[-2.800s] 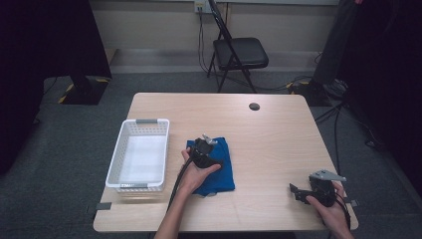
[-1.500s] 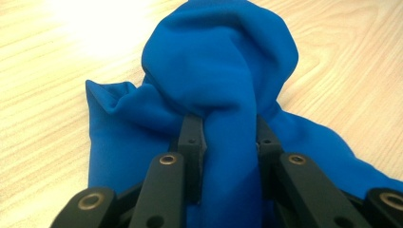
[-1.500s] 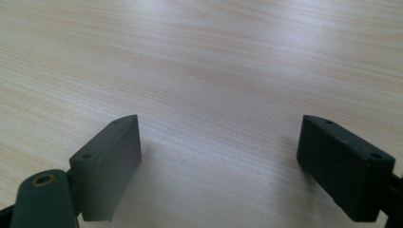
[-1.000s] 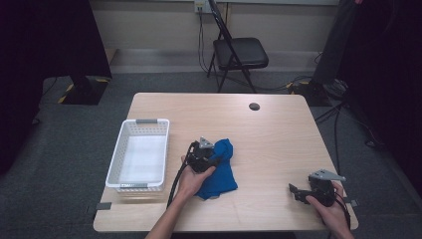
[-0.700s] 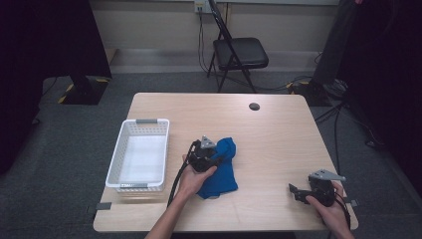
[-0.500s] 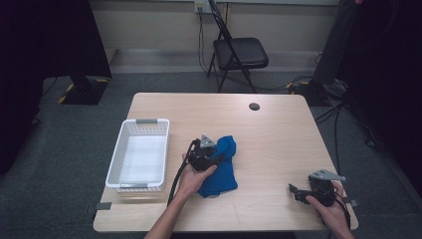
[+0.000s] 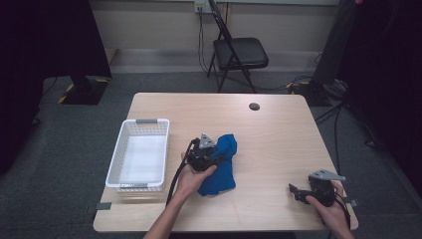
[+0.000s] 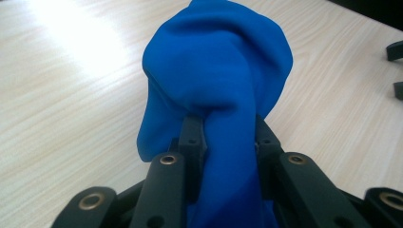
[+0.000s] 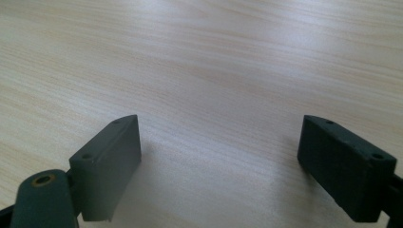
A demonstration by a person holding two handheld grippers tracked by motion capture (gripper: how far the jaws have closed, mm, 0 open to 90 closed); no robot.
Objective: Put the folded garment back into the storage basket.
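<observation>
From the high view I count one white basket (image 7: 141, 154) at the left of the tabletop (image 7: 278, 129), lying lengthwise with a grey handle plate at each short end; I can read no writing, brand or label on it, nor on anything else here. Just to its right I have my left tongs (image 7: 215, 152) clamped on the one blue cloth (image 7: 221, 172), which sits near the middle of the tabletop; part of it is bunched up at the tongs and the rest rests on the wood below. In the left gripper view the blue cloth (image 8: 223, 80) runs as a thick fold between the two black jaws, pinched narrow, and billows out past them over the light wood grain. Farther back I see one small dark round disc (image 7: 254, 106) near the far edge of the tabletop, well apart from everything else. At the right, near the front corner, my right tongs (image 7: 294, 191) rest low over bare wood, jaws spread wide with nothing between them; the right gripper view shows the two pads (image 9: 111, 161) far apart above the tabletop. Behind the tabletop stands one black folding chair (image 7: 239, 55).
</observation>
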